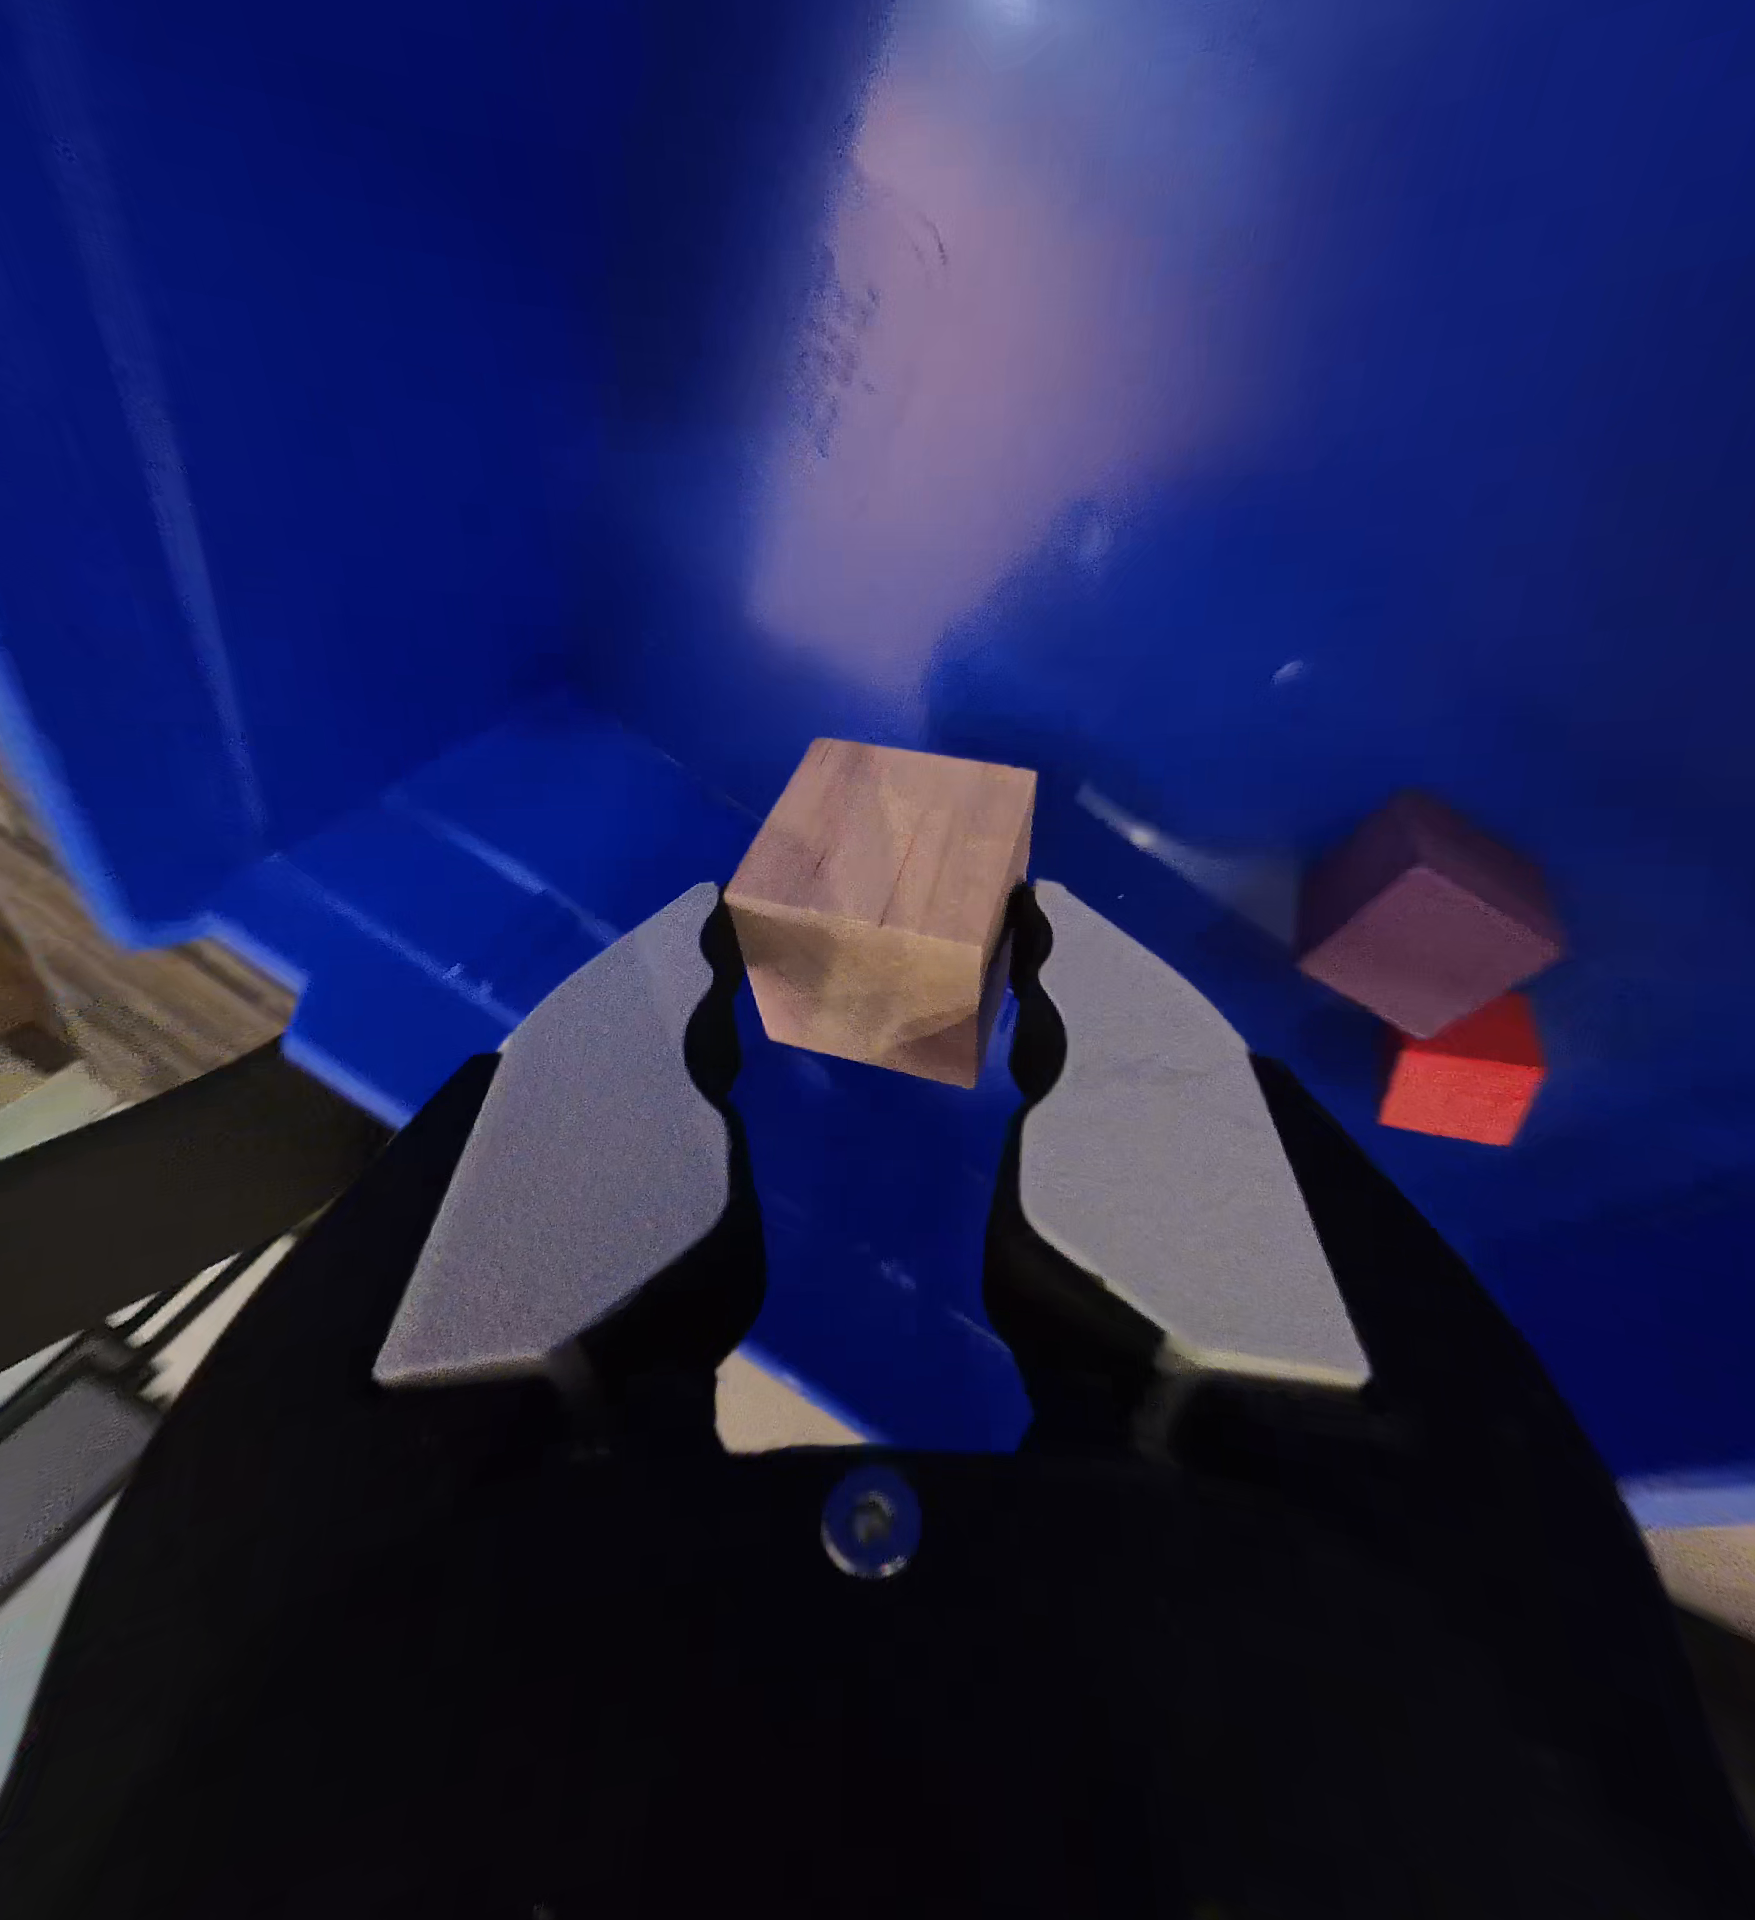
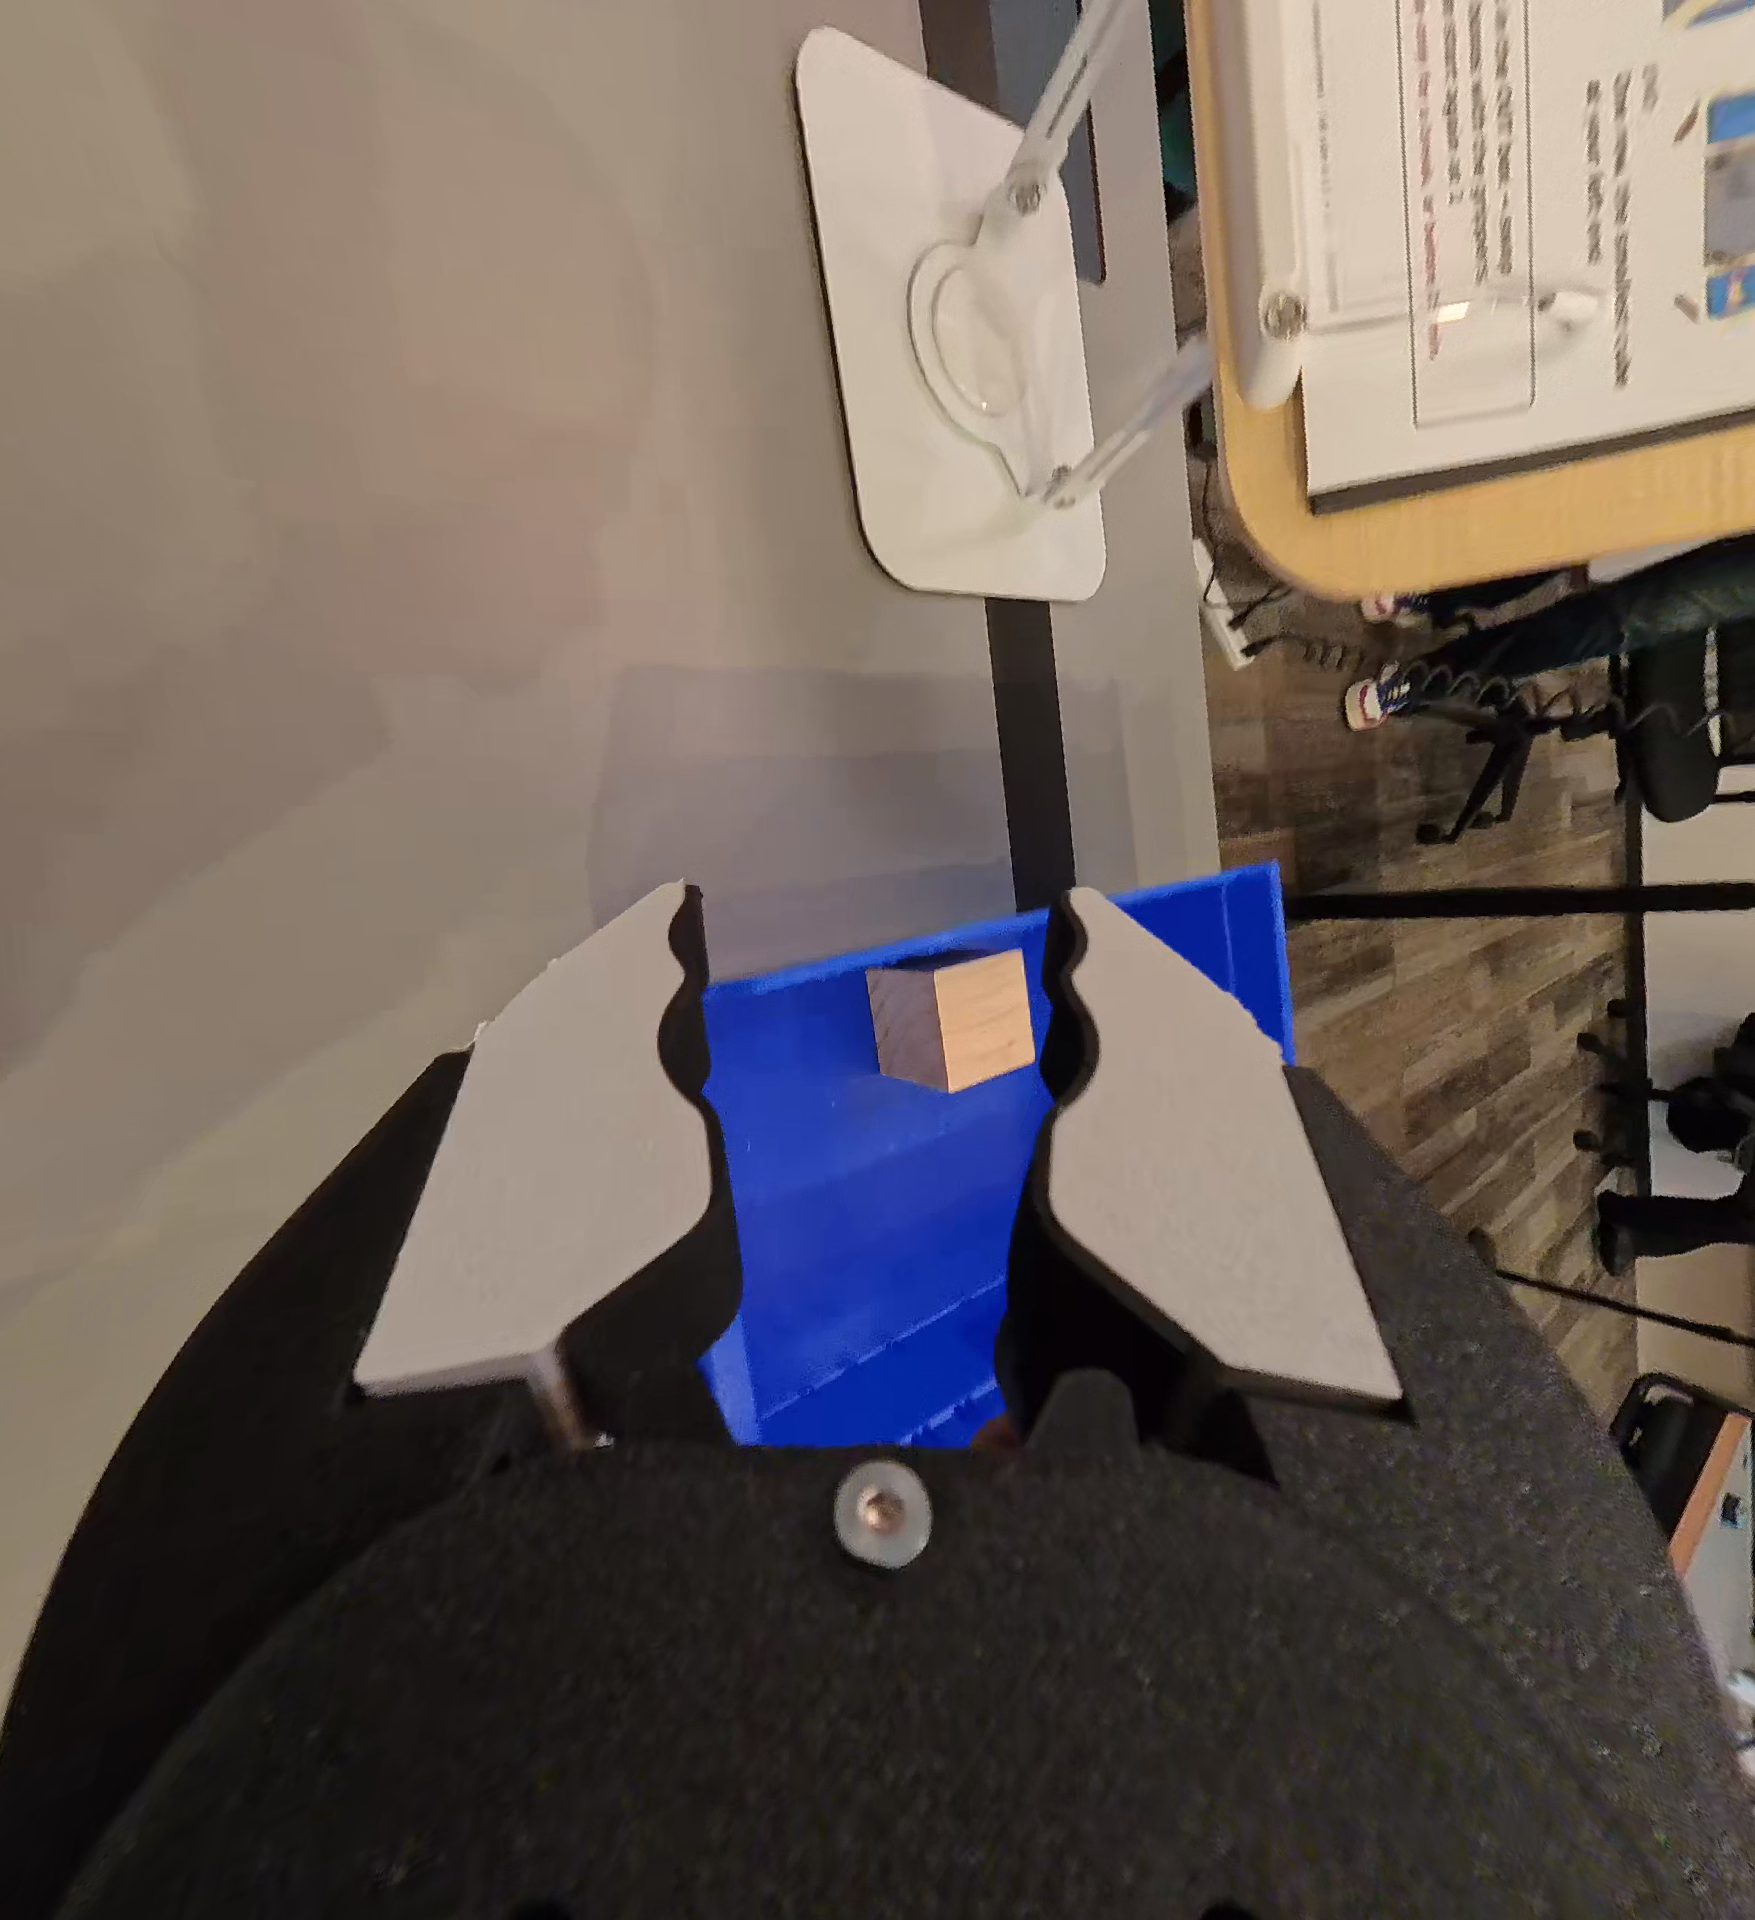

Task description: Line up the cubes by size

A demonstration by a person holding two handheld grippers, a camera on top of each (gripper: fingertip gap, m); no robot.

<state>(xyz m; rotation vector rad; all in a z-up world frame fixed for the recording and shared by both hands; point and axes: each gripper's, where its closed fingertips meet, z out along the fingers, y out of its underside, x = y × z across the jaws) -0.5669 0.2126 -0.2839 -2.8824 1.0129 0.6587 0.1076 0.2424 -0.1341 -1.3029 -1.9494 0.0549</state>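
Observation:
In the left wrist view my left gripper (image 1: 868,914) is inside a blue bin (image 1: 540,468). Both of its pads press on a plain wooden cube (image 1: 878,894), which sits tilted between the fingertips. A purple cube (image 1: 1424,925) and a smaller red cube (image 1: 1460,1075) lie together on the bin floor to the right. In the right wrist view my right gripper (image 2: 873,935) is open and holds nothing. It hangs over the blue bin (image 2: 852,1195). A plain wooden cube (image 2: 951,1023) lies in that bin beyond the fingertips, apart from both pads.
The bin stands on a grey table (image 2: 281,520). A white lamp base (image 2: 946,343) sits farther along the table. Beyond the table edge are a wood-pattern floor (image 2: 1424,987), a tan desk (image 2: 1475,520) with a printed sheet, and chairs. The grippers' ends are close to 70 cm from one another.

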